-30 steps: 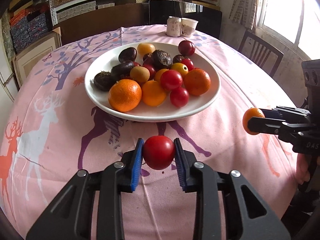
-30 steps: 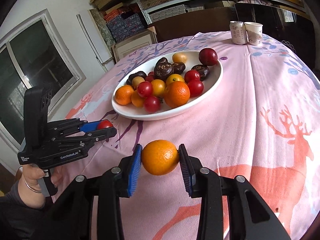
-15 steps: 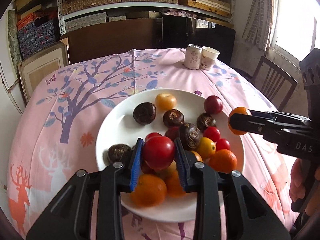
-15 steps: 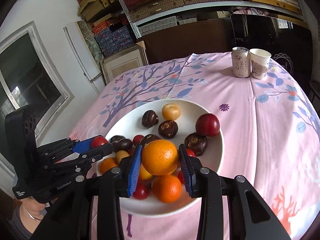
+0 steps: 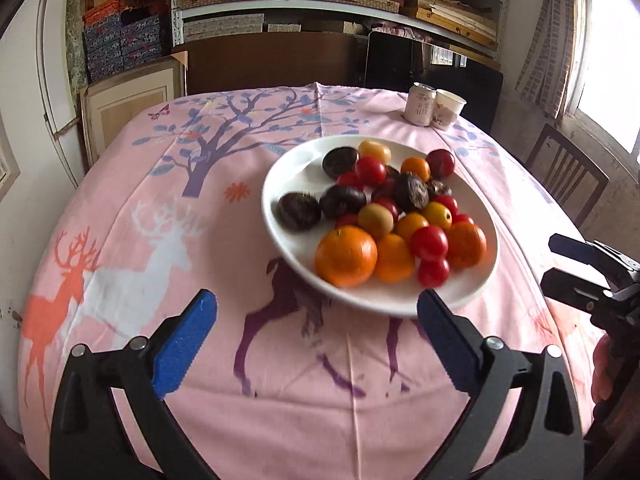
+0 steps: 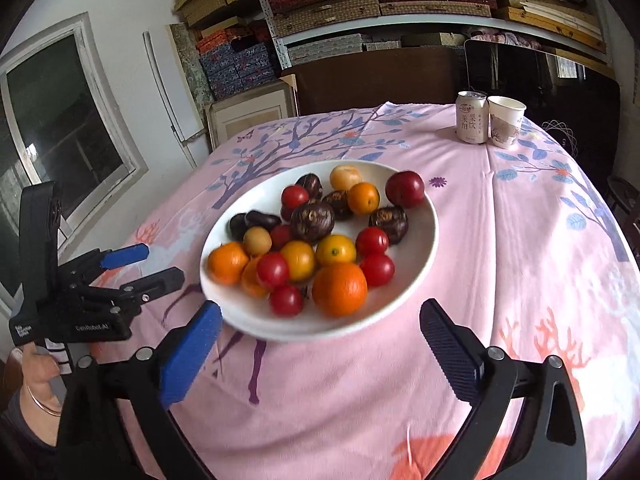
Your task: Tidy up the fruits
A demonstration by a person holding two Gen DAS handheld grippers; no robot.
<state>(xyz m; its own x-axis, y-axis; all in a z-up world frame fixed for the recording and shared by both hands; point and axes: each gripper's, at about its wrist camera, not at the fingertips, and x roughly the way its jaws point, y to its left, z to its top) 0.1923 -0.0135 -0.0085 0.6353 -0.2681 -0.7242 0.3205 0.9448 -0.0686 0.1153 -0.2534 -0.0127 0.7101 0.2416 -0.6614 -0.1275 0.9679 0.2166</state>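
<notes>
Both tools empty: left gripper (image 5: 316,332) & right gripper (image 6: 320,344) jaws just sprung wide, nothing between. All visible fruit piled on white plate (image 5: 280,236); tablecloth (image 5: 160,240) bare of strays. Task appears near done

Both handheld grippers are built of matte black plastic arms with long triangular cut-outs and round silver screw heads at the pivots behind the fingers. The left gripper (image 5: 316,344) has fingers (image 5: 186,344) faced with bright blue ribbed pads; on the right gripper (image 6: 320,344) one finger (image 6: 192,354) carries a blue pad and the other a darker navy one. White lettering marks the black body behind the left gripper's fingers. The hand (image 6: 38,376) on its grip wears thin metal bangles at the wrist and a dark grey sleeve.
</notes>
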